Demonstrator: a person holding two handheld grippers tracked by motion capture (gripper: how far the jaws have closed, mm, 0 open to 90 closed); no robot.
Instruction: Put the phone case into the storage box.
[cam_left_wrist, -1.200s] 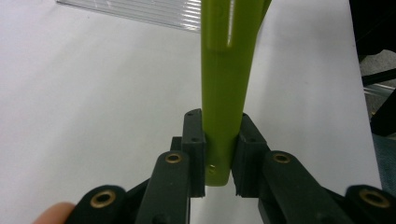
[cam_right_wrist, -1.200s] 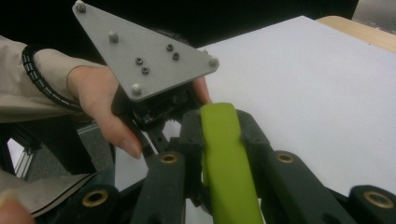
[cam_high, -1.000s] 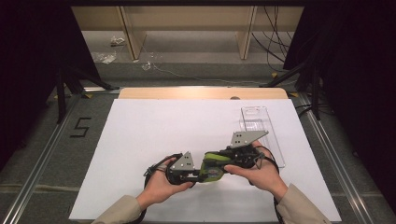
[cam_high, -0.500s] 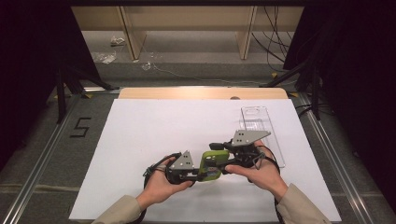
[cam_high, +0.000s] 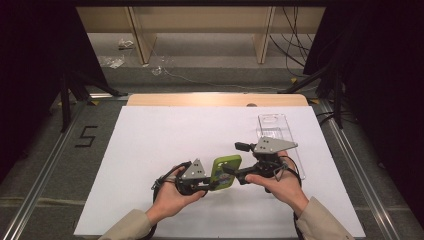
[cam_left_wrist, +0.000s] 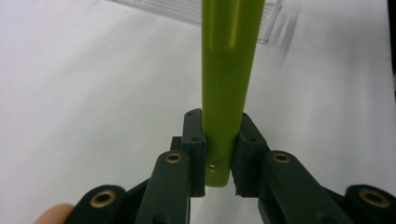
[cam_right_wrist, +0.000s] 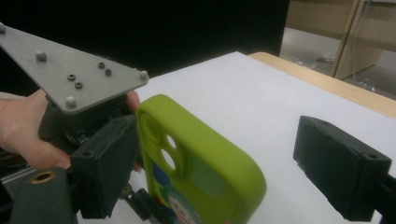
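Observation:
A green phone case (cam_high: 227, 171) is held on edge above the white mat, between the two hands. My left gripper (cam_high: 212, 184) is shut on its lower end. In the left gripper view both pads clamp the green case (cam_left_wrist: 229, 70) at my left gripper (cam_left_wrist: 219, 154). My right gripper (cam_high: 239, 175) points at the case from the right. Its jaws have just been opening and now stand wide around the case (cam_right_wrist: 201, 172), one pad (cam_right_wrist: 109, 158) close beside the case's camera end and the other pad (cam_right_wrist: 341, 170) well clear. My right gripper (cam_right_wrist: 224, 158) is open.
A clear phone case (cam_high: 277, 131) lies flat on the white mat (cam_high: 150, 150) behind the right hand, and its edge shows in the left gripper view (cam_left_wrist: 187, 9). A wooden board (cam_high: 215, 100) borders the mat's far side. The left gripper's grey plate (cam_right_wrist: 70, 70) is close to my right gripper.
The right gripper's jaws have opened off the green case. The case stays in the left gripper. Both hands kept their places.

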